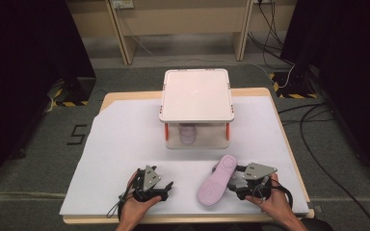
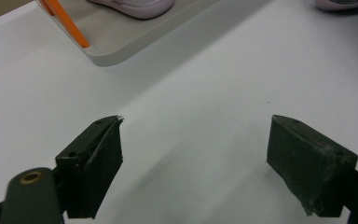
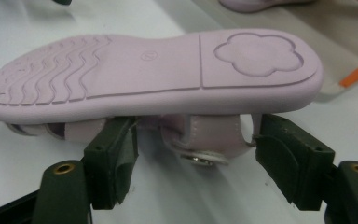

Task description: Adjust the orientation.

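Pink sandal [image 3: 149, 74] sole-up on table [image 1: 125, 144], near rack [image 1: 196, 96]. Right tongs [image 3: 196, 144] wide open, straddling strap — no grip. Left tongs [image 2: 196, 154] open, empty. Risk: closing pinches strap only — sandal swings, slips.

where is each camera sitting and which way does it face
High view: above the person's side, facing forward and down on the white-covered table; both hands with the left gripper and right gripper show.
Left gripper view: rides the left gripper, facing the white two-tier rack; open jaws show.
Right gripper view: rides the right gripper, facing the upturned lilac rubber-soled sandal; jaws flank its strap.
Shared: the sandal, also in the high view.
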A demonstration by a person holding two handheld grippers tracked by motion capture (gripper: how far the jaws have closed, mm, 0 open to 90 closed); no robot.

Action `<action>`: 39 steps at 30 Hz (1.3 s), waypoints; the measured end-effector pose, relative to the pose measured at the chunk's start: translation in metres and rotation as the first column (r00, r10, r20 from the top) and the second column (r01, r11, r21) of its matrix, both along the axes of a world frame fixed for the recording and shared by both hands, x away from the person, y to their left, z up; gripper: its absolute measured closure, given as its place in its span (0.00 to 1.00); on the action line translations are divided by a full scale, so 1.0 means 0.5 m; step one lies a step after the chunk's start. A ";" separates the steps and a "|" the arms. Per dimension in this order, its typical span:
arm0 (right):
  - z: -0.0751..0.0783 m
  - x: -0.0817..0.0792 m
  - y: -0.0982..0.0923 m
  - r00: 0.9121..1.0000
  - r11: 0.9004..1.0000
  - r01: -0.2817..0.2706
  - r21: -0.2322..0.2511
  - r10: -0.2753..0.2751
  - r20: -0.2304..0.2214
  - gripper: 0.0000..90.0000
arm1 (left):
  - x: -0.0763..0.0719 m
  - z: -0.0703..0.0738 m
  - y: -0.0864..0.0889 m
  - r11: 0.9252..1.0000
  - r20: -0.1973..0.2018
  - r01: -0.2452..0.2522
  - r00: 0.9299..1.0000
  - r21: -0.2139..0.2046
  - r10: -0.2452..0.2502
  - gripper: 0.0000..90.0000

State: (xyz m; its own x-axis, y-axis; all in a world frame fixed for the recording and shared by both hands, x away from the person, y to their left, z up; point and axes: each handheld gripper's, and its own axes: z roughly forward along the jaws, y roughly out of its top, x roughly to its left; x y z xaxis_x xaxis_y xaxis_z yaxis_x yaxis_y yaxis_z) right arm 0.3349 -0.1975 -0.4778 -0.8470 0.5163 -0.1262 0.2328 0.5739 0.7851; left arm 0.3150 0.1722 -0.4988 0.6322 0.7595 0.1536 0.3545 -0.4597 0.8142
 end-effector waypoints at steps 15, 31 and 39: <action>0.011 0.070 0.093 0.998 0.995 0.009 0.095 -0.015 0.053 0.40 | 0.000 0.005 0.003 1.000 0.015 0.002 1.000 0.005 -0.002 0.20; 0.000 0.127 0.140 0.994 0.973 0.008 0.232 0.017 -0.107 0.50 | 0.005 0.020 0.042 0.996 0.043 -0.083 0.996 -0.025 0.084 0.21; 0.005 0.122 0.139 0.987 0.959 -0.036 0.281 0.079 -0.143 0.47 | 0.005 0.023 0.049 0.996 0.044 -0.089 0.995 -0.030 0.090 0.21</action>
State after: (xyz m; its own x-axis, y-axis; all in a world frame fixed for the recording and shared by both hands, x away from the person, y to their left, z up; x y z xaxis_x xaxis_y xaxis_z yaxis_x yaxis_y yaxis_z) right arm 0.3962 -0.1281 -0.4753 -0.8743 0.4628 0.1465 0.3343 0.3554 0.8729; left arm 0.3173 0.1969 -0.4875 0.5546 0.8170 0.1581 0.3559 -0.4047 0.8423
